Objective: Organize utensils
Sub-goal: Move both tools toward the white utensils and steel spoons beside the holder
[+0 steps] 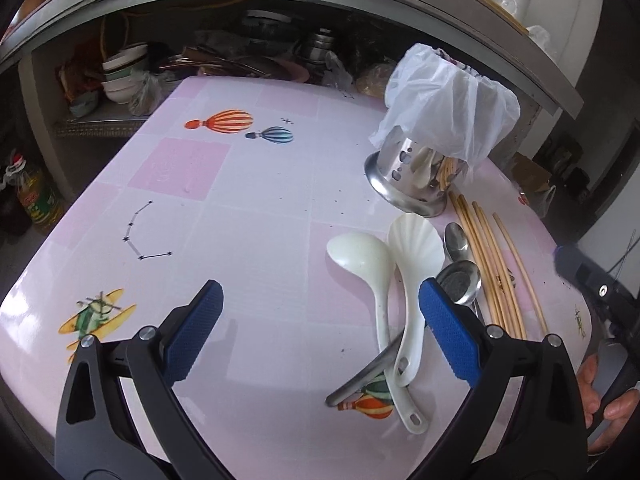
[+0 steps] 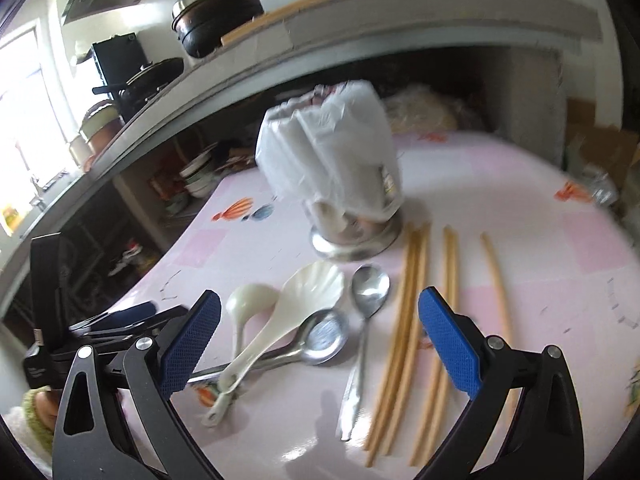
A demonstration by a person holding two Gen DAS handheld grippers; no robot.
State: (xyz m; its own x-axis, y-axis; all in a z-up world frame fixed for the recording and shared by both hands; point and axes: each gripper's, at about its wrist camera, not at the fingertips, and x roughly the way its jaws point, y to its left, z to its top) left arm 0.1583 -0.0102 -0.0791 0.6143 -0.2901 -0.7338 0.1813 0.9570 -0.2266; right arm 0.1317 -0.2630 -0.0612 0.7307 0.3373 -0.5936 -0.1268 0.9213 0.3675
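steel holder (image 1: 412, 178) is standing at the table's (image 1: 248, 208) far right under a white plastic bag (image 1: 444, 108), already keeping a few utensils. you're barely getting started: ladle (image 1: 370, 272), shell scoop (image 1: 414, 264), two metal spoons (image 2: 366, 304) and chopsticks (image 2: 404, 312) are lying loose just beside it. your left gripper (image 1: 320, 336) and right gripper (image 2: 320, 340) are both hovering spread apart, empty. the bag is hiding the holder's mouth, and the right view is blurring.
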